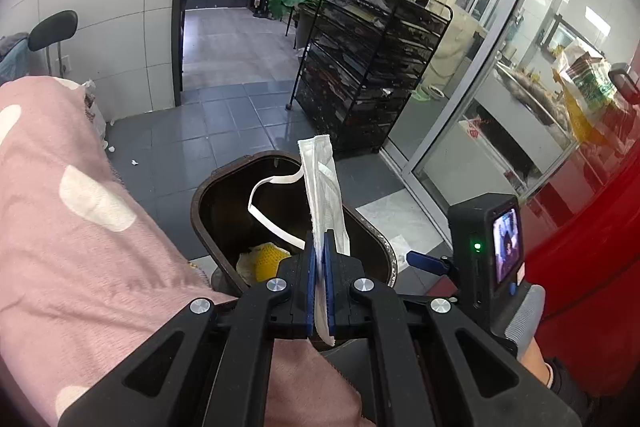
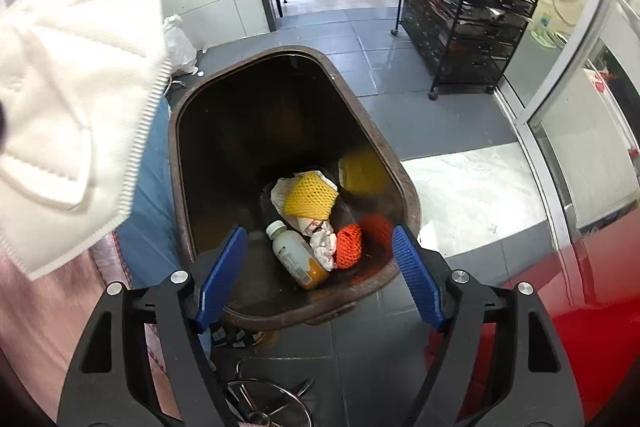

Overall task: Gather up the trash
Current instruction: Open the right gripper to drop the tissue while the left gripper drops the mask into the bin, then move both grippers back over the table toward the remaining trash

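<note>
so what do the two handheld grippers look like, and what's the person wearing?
Both match: left gripper and right gripper have black plastic linkage arms with silver pivot bolts and blue ribbed pads. The right unit carries a black camera with a lit screen and green LED. Its hand wears a grey knit glove.

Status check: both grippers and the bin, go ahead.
Left gripper shut on white face mask, over the brown bin. Right gripper open, empty, over the bin. Bottle, foam nets and paper already inside. Nothing blocking the drop.
</note>
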`<control>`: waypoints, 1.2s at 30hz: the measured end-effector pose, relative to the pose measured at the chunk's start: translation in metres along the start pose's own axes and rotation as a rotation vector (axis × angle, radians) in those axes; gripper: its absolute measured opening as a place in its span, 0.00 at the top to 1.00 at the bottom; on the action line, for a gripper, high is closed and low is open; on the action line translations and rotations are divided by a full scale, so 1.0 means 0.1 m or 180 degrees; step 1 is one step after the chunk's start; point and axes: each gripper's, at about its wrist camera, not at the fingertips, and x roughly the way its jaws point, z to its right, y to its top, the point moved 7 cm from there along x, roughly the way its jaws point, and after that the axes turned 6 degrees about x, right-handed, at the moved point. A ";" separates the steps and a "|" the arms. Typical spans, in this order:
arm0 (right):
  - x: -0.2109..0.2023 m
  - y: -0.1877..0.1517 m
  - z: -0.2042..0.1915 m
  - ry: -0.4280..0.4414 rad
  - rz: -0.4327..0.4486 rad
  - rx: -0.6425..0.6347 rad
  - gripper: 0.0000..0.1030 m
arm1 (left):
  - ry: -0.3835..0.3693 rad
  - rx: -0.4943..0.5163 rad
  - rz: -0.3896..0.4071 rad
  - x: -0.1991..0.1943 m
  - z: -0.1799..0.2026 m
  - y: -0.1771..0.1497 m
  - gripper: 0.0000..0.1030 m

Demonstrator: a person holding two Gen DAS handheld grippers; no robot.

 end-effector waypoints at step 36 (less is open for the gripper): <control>-0.11 -0.03 0.38 -0.0164 0.0041 0.0319 0.24 | 0.0135 0.0398 -0.0161 0.22 0.22 -0.04 0.14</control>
